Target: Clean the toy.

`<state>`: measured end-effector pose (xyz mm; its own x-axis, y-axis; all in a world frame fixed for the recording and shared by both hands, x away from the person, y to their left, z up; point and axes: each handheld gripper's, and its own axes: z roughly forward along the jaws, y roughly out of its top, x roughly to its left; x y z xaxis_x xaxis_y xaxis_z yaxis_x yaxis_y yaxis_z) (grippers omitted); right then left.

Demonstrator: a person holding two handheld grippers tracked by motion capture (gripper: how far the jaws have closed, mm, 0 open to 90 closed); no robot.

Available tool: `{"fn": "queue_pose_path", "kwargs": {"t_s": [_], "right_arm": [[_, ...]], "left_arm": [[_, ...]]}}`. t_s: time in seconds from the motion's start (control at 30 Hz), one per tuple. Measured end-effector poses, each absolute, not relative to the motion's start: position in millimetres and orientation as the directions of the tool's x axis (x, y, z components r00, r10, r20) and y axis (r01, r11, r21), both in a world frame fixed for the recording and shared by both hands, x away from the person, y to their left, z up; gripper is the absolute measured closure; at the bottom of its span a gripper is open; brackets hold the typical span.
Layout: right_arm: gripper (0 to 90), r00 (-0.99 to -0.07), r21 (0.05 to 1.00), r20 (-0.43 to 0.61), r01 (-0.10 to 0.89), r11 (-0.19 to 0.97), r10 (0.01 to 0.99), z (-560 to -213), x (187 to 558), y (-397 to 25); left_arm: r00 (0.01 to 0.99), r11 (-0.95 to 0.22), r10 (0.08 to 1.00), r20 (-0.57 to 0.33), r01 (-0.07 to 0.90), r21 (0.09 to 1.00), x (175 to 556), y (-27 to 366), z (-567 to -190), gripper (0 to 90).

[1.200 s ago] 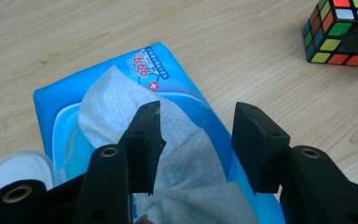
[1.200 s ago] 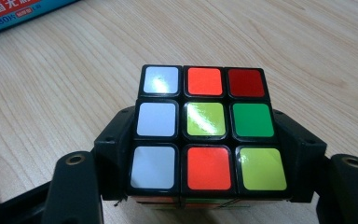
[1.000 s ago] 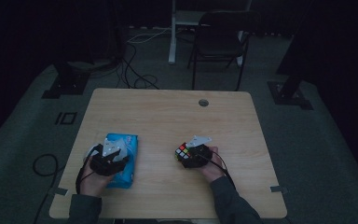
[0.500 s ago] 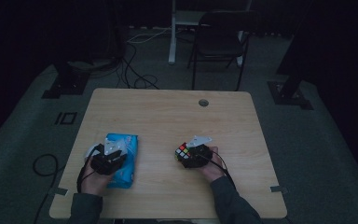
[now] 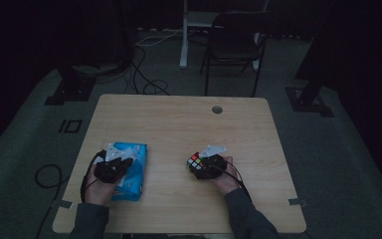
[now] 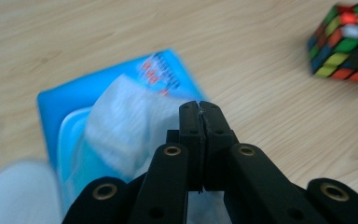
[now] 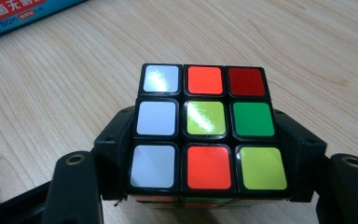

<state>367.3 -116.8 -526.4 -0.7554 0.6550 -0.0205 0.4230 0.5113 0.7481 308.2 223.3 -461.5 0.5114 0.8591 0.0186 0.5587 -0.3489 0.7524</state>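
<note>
Your left gripper (image 6: 200,108) sits over the blue tissue pack (image 5: 132,169) at the table's (image 5: 179,119) near-left. Jaws pressed tight together in the left gripper view, tips meeting with no gap. White tissue (image 6: 121,121) bulges from the pack's opening just behind the tips; cannot tell whether any of it is pinched between them. Pack lies flat, red print on its far end.

Your right gripper (image 5: 204,167) is clamped on the Rubik's cube (image 7: 205,126), one jaw against each side face, cube at the table's near-middle, right of the pack and well apart from it. Top face toward the camera, far row to near: white, orange, red; white, yellow, green; white, orange, yellow. Whether the cube rests on the wood or is lifted clear cannot be told.

A corner of the pack shows at the upper left of the right gripper view.
</note>
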Motion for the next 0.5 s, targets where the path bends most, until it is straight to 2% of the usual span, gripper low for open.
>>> {"fn": "queue_pose_path", "kwargs": {"t_s": [0.23, 0.4, 0.5], "right_arm": [[33.7, -0.755, 0.750, -0.018, 0.423, 0.508, 0.656, -527, 367, -117], [33.7, -0.753, 0.751, -0.019, 0.423, 0.506, 0.658, -527, 367, -117], [33.7, -0.755, 0.751, -0.019, 0.422, 0.508, 0.656, -527, 367, -117]], "left_arm": [[0.570, -0.349, 0.822, -0.005, 0.509, 0.787, 311, 204, -446, 89.7], [0.644, -0.333, 0.763, -0.054, 0.463, 0.821, 311, 189, -437, 89.8], [0.651, -0.357, 0.758, -0.033, 0.457, 0.814, 311, 185, -437, 87.9]]}}
